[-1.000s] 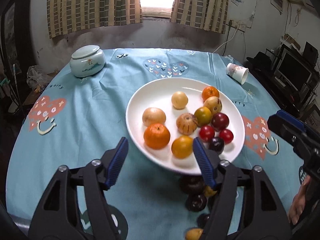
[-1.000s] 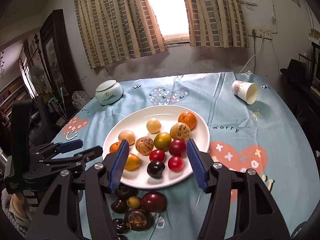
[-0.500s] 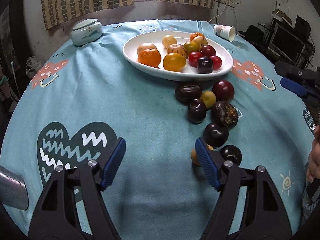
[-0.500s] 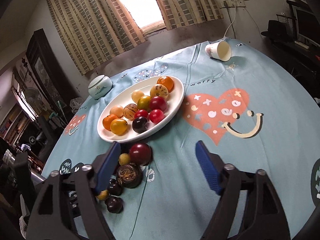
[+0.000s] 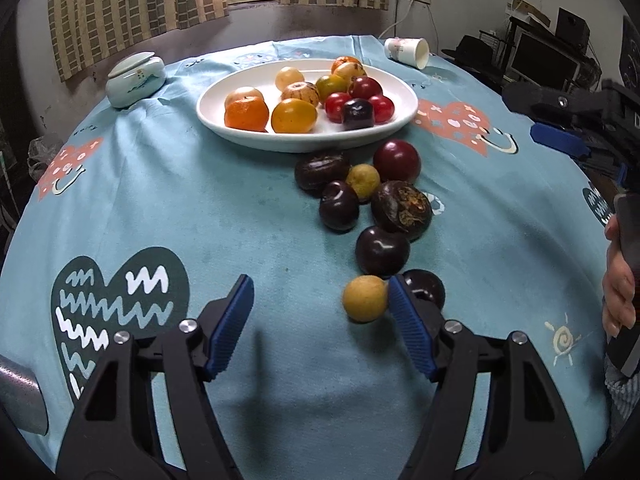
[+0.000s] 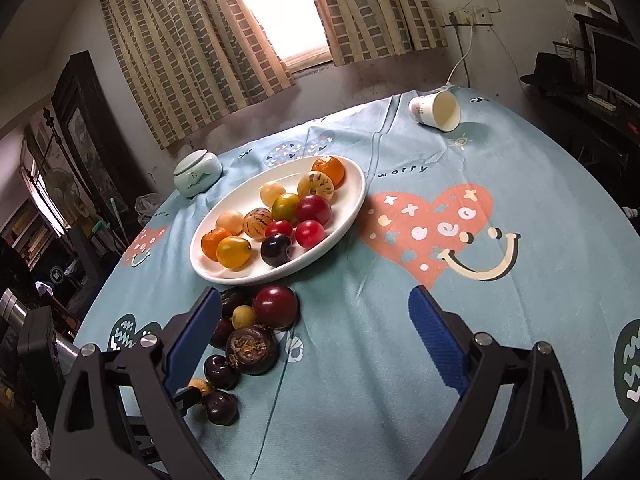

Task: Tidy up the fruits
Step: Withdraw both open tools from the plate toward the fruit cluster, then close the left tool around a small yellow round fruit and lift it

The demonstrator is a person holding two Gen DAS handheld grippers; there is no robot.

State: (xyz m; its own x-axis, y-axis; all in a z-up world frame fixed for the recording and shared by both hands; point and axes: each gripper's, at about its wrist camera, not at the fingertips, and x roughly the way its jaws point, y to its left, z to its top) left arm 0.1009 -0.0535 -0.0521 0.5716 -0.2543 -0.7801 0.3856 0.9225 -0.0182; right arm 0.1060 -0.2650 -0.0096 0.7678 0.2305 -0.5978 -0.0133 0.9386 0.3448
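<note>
A white plate (image 5: 256,140) (image 6: 352,208) holds several fruits: oranges, yellow and red ones, one dark plum. Loose fruits lie on the blue tablecloth in front of it: a red plum (image 5: 397,159) (image 6: 275,306), dark plums (image 5: 382,251), a brown rough fruit (image 5: 401,205) (image 6: 251,350) and small yellow fruits (image 5: 365,298). My left gripper (image 5: 320,320) is open and empty, its right finger beside the nearest yellow fruit. My right gripper (image 6: 314,336) is open and empty above the cloth, right of the loose fruits.
A lidded ceramic jar (image 5: 135,79) (image 6: 197,173) stands at the back left. A paper cup (image 5: 407,52) (image 6: 436,112) lies on its side at the back right. A dark desk with monitors (image 5: 548,60) is beyond the table's right edge.
Both grippers pulled back from above the plate toward the table's near side. The left gripper then came closer to the nearest yellow fruit. Both stayed open.
</note>
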